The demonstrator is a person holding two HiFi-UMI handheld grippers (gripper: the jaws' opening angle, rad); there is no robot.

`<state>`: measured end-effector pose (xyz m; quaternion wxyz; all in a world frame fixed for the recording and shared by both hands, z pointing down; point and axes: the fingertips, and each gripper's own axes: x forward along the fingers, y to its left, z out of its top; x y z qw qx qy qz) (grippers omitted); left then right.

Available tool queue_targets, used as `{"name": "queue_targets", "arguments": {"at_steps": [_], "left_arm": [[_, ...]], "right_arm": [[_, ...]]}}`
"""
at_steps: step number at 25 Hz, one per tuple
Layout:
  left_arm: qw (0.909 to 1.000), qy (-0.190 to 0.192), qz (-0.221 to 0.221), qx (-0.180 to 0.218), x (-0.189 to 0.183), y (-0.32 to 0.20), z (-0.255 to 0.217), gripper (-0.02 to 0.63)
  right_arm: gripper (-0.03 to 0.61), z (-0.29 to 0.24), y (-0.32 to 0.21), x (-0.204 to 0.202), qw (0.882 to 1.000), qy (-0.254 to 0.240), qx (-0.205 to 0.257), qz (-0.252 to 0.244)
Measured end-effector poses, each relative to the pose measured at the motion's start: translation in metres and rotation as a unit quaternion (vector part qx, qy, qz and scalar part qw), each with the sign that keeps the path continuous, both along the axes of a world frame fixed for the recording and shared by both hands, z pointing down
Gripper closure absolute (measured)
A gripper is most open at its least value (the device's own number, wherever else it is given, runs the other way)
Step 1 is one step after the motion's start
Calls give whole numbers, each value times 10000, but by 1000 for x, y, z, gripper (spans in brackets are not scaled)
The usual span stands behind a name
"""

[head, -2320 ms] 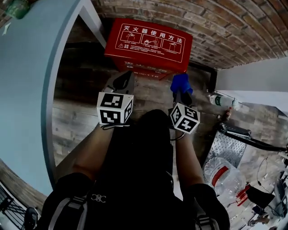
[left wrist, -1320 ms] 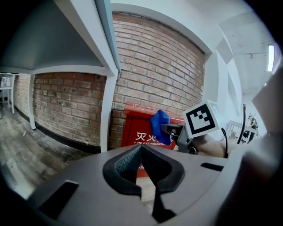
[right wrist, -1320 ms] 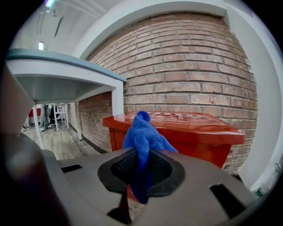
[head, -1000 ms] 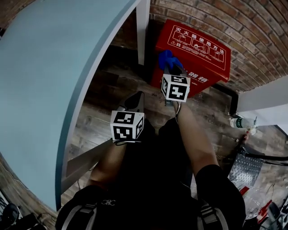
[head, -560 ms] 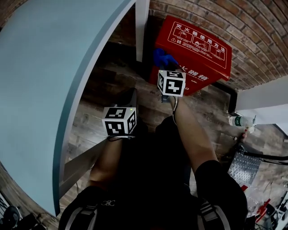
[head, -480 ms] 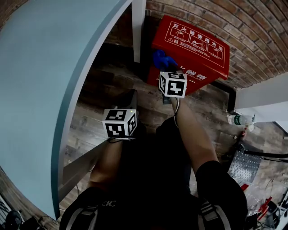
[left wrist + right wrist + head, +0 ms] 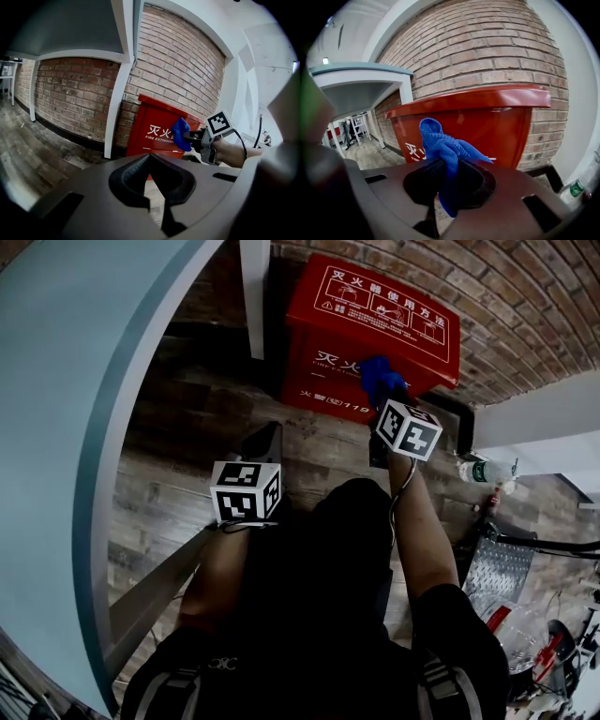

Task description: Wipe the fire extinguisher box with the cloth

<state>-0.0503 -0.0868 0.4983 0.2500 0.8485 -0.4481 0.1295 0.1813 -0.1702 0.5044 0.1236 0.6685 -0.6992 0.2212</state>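
Note:
A red fire extinguisher box [image 7: 361,334] with white lettering stands on the floor against a brick wall [image 7: 487,296]; it also shows in the left gripper view [image 7: 154,129] and the right gripper view [image 7: 487,119]. My right gripper [image 7: 382,404] is shut on a blue cloth [image 7: 380,381], held against the box's front face near its upper right. The cloth [image 7: 447,152] sticks up out of the jaws. My left gripper [image 7: 264,442] hangs lower left over the floor, shut with nothing in it, away from the box.
A pale blue table top [image 7: 66,427] with a white leg [image 7: 253,296] is at the left, close to the box. A plastic bottle [image 7: 478,472] lies on the floor at the right, with a metal plate [image 7: 492,563] and clutter beyond it.
The right gripper with the cloth has moved from the box's left side to the right part of its front face. The left gripper has stayed low over the floor.

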Motion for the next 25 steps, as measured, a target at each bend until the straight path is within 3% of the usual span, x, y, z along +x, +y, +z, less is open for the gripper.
{"name": "queue_targets", "arguments": {"at_steps": [5,10,18,25], "left_arm": [[9999,-81,98,41,8,1,0,604],[9998,-136,113,20,12,-1,3,604],[9996,-206,163,-71,20,-1,16,604],[9992,-338,195,-111,17,8,25,604]], "right_arm": [[518,7,19,56,9982,407,-132,421],[518,11,27,81,9942,958,-159,455],[518,27,25,88,9944,910,-191,505],[518,58,17,69,9954,670,-592,335]]}}
